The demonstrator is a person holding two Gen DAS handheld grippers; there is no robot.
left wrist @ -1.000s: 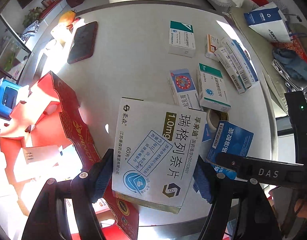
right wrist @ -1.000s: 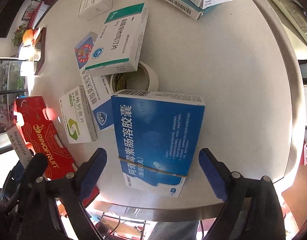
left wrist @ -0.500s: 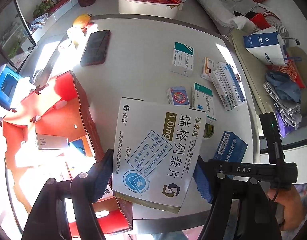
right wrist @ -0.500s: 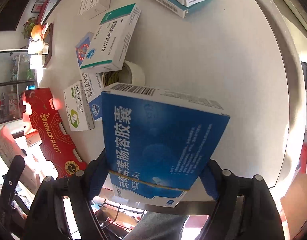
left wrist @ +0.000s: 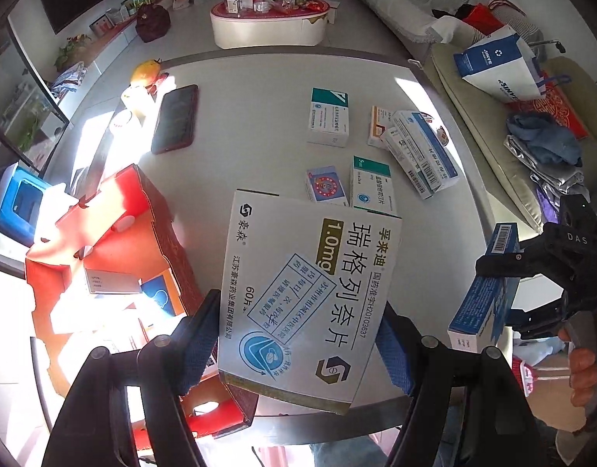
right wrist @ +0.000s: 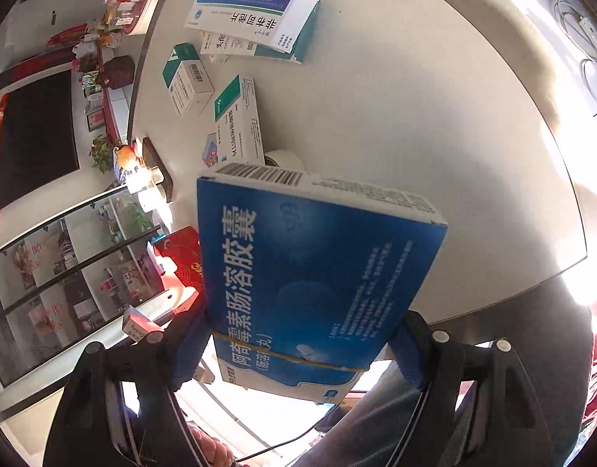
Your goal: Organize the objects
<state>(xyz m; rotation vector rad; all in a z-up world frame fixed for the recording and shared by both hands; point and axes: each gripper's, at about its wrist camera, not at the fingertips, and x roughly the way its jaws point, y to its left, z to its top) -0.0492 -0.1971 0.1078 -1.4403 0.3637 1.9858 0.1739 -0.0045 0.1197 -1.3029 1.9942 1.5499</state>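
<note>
My left gripper (left wrist: pixel 298 342) is shut on a white medicine box (left wrist: pixel 302 292) with Chinese print, held high above the table's near edge. My right gripper (right wrist: pixel 298 346) is shut on a blue medicine box (right wrist: pixel 310 280), lifted off the table; that blue box also shows at the right of the left wrist view (left wrist: pixel 489 292). An open red cardboard box (left wrist: pixel 115 257) with small packs inside stands at the table's left. Several medicine boxes lie on the round white table (left wrist: pixel 255 116), among them a green-topped one (left wrist: pixel 329 116).
A dark phone (left wrist: pixel 175 118) and an orange fruit (left wrist: pixel 144 72) lie at the table's far left. A tape roll (right wrist: pixel 284 157) sits behind the blue box. A sofa with bags and clothes (left wrist: pixel 531 124) is to the right; a low white table (left wrist: pixel 269 23) stands beyond.
Both grippers have risen and pulled back from the table with their boxes. The right gripper closed on the blue box and lifted it off the table.
</note>
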